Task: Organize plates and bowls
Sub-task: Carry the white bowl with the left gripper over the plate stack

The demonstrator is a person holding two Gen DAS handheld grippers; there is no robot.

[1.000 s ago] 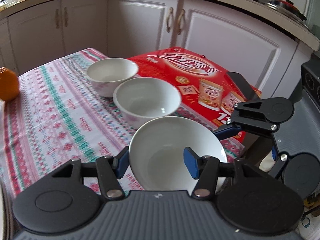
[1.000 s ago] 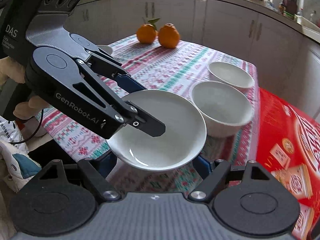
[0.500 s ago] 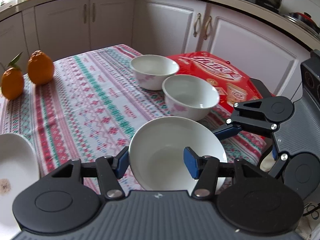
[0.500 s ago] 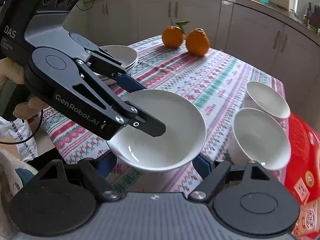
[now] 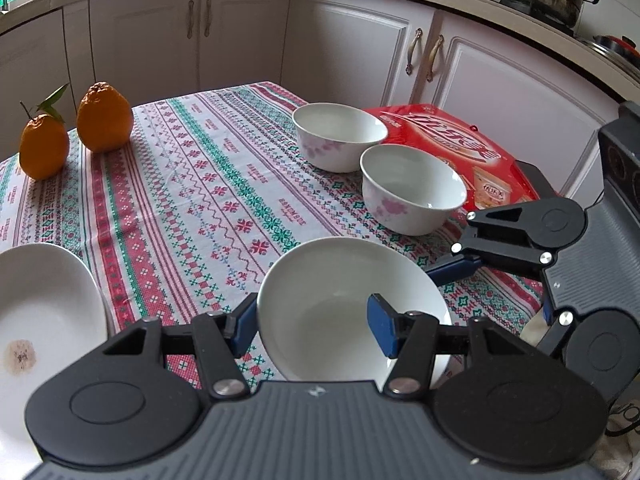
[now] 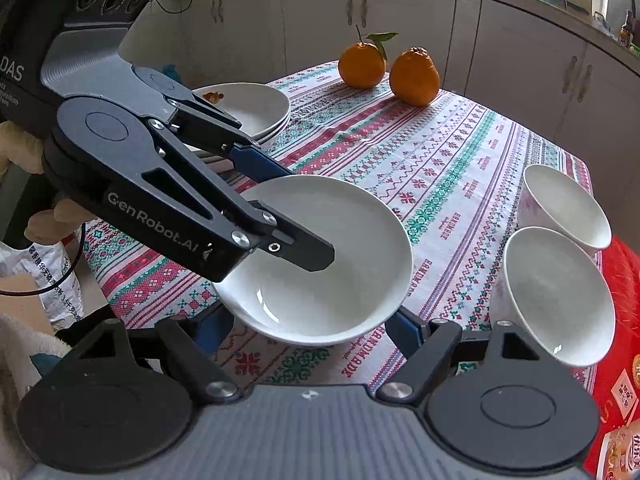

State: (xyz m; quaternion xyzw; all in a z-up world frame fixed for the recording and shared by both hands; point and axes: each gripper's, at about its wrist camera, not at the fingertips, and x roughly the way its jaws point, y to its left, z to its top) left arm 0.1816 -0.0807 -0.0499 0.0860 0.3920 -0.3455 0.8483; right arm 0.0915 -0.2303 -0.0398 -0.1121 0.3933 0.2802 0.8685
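A white deep plate [image 5: 340, 312] is held above the near edge of the table by both grippers. My left gripper [image 5: 316, 328] is shut on its left rim, one finger inside and one outside. My right gripper [image 6: 312, 328] is wide and cradles the plate [image 6: 320, 264] from below on its near side. Two white bowls with pink flowers [image 5: 412, 196] [image 5: 338, 136] stand side by side at the right; the right wrist view shows them too [image 6: 556, 292] [image 6: 564, 204]. A stack of white plates [image 6: 248, 108] sits at the table's left; its top plate [image 5: 44, 312] shows in the left wrist view.
Two oranges [image 5: 104, 116] [image 5: 42, 148] stand at the far left corner of the patterned tablecloth [image 5: 192, 200]. A red printed box [image 5: 460, 148] lies beyond the bowls at the right edge. White kitchen cabinets [image 5: 352, 44] run behind the table.
Both grippers have carried the plate leftward along the table, away from the two bowls and the red box. The oranges and the plate stack have come into view.
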